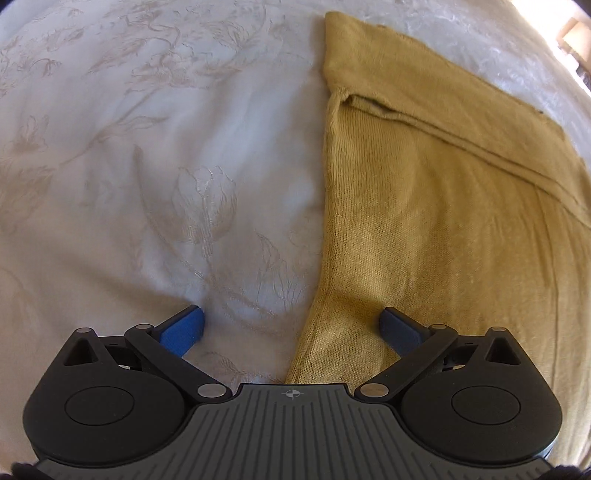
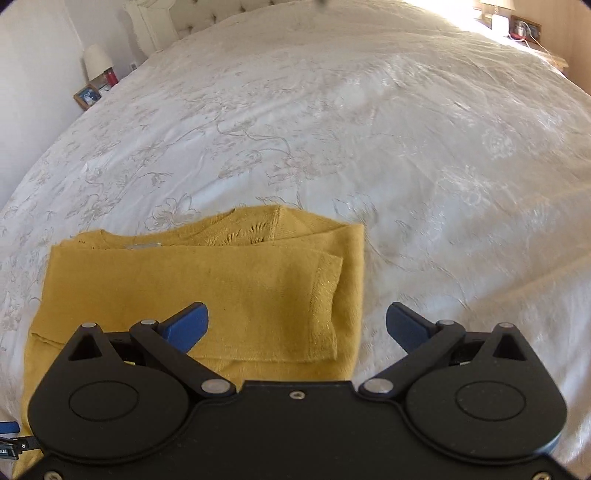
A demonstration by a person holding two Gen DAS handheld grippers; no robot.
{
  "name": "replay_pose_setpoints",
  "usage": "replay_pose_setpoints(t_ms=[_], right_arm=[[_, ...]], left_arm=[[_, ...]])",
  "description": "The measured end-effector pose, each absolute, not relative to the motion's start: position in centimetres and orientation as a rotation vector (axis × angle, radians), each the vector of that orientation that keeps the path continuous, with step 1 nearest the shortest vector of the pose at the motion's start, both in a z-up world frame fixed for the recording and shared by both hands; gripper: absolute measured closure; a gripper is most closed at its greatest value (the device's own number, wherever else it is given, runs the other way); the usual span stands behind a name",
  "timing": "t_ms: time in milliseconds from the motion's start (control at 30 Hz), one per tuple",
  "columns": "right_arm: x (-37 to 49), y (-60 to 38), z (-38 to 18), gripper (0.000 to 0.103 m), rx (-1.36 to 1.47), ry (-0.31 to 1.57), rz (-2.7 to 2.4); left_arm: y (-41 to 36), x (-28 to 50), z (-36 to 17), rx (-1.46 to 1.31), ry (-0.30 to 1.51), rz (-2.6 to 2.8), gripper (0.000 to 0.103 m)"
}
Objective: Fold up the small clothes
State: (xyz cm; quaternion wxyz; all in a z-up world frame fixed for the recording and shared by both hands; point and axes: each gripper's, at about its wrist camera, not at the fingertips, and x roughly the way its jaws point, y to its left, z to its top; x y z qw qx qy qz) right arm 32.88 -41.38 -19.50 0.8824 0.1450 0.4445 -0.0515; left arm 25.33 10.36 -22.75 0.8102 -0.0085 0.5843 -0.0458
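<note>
A mustard-yellow knit sweater [image 1: 443, 221] lies flat on the white embroidered bedspread [image 1: 147, 166], its sleeves folded across the body. My left gripper [image 1: 291, 326] is open and empty, low over the sweater's left edge: one pad over the bedspread, the other over the knit. In the right wrist view the sweater [image 2: 221, 288] shows its neckline at the far side and a folded sleeve cuff [image 2: 327, 295] on top. My right gripper [image 2: 297, 325] is open and empty, straddling the sweater's right edge. The left gripper's blue tip [image 2: 9, 428] peeks in at the lower left.
The bedspread [image 2: 406, 147] stretches far beyond the sweater. A nightstand with a lamp [image 2: 96, 59] and picture frame [image 2: 87, 96] stands at the far left by the headboard [image 2: 221, 14]. Another nightstand with objects [image 2: 521, 27] is at the far right.
</note>
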Motion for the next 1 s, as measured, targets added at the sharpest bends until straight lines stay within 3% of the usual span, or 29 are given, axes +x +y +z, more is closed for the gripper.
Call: replay_pose_setpoints(t_ms=[267,500,767,1000], right_arm=[[34.3,-41.0,-19.7,0.004,0.468,0.846,0.096],[35.6,-42.0,-23.9,0.003,0.442,1.044,-0.062],[30.4,-42.2,-21.4,0.001,0.462,0.981,-0.084],[23.2,-40.8,-21.6,0.001,0.505,1.078,-0.137]], left_arm=[[10.3,25.9,-23.1,-0.017,1.25,-0.096,0.0],[10.2,25.7,-23.2,-0.017,1.26,-0.09,0.0],[10.3,25.5,-23.0,-0.017,1.232,-0.086,0.0],[10.3,24.3,-23.2,-0.01,1.189,-0.086,0.0]])
